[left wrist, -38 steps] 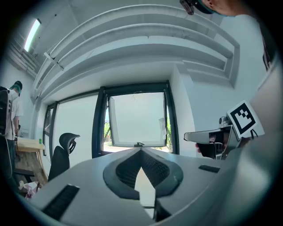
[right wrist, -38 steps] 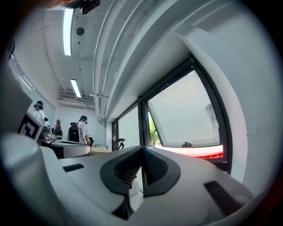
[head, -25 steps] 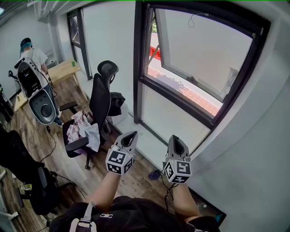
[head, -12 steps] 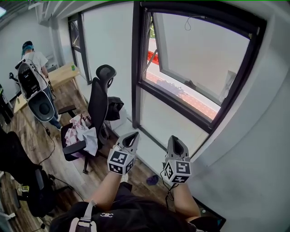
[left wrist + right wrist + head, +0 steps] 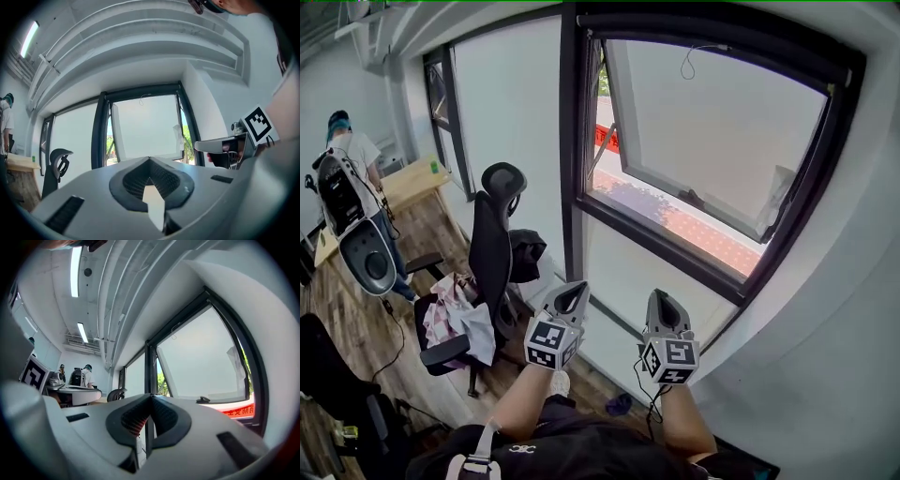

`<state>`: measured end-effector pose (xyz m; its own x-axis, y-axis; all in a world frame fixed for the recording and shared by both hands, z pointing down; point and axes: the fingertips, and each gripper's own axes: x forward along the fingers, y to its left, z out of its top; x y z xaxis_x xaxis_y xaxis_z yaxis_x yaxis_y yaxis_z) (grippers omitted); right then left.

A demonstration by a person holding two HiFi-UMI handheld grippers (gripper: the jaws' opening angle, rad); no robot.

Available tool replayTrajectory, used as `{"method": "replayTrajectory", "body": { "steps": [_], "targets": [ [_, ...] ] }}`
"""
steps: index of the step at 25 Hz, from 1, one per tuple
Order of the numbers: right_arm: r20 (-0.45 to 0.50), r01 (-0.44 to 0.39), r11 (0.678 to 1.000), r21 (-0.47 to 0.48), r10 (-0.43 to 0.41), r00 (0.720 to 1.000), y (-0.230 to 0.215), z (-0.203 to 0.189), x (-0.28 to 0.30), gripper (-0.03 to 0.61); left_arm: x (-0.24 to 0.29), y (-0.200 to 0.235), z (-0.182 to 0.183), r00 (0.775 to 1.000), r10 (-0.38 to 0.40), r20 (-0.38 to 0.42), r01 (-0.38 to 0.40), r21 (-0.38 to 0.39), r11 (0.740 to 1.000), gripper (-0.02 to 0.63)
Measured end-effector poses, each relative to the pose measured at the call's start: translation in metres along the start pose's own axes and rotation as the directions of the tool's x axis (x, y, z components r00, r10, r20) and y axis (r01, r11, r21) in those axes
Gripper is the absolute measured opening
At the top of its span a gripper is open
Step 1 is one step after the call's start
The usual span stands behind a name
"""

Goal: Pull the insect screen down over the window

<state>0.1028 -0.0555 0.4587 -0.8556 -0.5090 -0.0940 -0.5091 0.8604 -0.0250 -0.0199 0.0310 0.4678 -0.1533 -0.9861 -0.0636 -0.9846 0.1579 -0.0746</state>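
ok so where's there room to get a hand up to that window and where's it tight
Free: the pale panel under the window's lower bar, straight ahead of the left tongs and right tongs, both shut and empty. Crowded: to the left, where the office chair heaped with clothes stands.

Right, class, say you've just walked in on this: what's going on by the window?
A person holds a two-jaw gripper in each hand, facing the window. The left gripper and right gripper are both shut and empty, short of the frame and touching nothing. The window's sash is tilted open and nothing is drawn down over the opening. A thin cord loop hangs near the top. The job has not yet started.
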Motion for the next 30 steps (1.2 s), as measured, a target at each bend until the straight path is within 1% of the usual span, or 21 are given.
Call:
{"method": "replayTrajectory", "body": {
  "steps": [5,11,16,19,22,24,27,29,30],
  "targets": [
    [-0.013,0.035,0.999,0.000,-0.035,0.999,-0.011,-0.018,0.069,0.005,0.062,0.055,-0.017,0.999,-0.030,-0.014,0.030,-0.008,1.000,0.011],
    [-0.020,0.101,0.995,0.013,-0.101,0.995,-0.031,-0.018,0.155,0.005,0.140,0.111,-0.019,0.993,-0.113,-0.026,0.112,-0.011,0.994,0.011],
    [-0.033,0.174,0.985,0.009,-0.174,0.984,-0.047,-0.016,0.213,0.005,0.200,0.150,-0.022,0.979,-0.200,-0.038,0.199,-0.022,0.980,0.011],
    [-0.042,0.189,0.982,-0.012,-0.189,0.981,-0.054,-0.020,0.244,0.005,0.236,0.169,-0.026,0.966,-0.256,-0.042,0.256,-0.023,0.967,0.011],
    [-0.035,0.231,0.972,-0.037,-0.232,0.972,-0.067,-0.018,0.265,0.006,0.271,0.178,-0.027,0.947,-0.320,-0.043,0.319,-0.017,0.948,0.011],
    [-0.031,0.291,0.956,-0.042,-0.293,0.956,-0.084,-0.016,0.269,0.005,0.293,0.178,-0.025,0.932,-0.361,-0.037,0.361,-0.014,0.932,0.011],
    [-0.032,0.382,0.923,-0.045,-0.384,0.923,-0.108,-0.015,0.262,0.006,0.321,0.171,-0.024,0.910,-0.413,-0.030,0.412,-0.019,0.911,0.011],
    [-0.036,0.411,0.910,-0.053,-0.413,0.910,-0.122,-0.016,0.255,0.005,0.331,0.163,-0.024,0.901,-0.433,-0.030,0.433,-0.011,0.901,0.011],
    [-0.036,0.421,0.905,-0.060,-0.424,0.905,-0.129,-0.015,0.251,0.006,0.336,0.159,-0.023,0.899,-0.437,-0.029,0.438,0.008,0.899,0.011]
  ]
}}
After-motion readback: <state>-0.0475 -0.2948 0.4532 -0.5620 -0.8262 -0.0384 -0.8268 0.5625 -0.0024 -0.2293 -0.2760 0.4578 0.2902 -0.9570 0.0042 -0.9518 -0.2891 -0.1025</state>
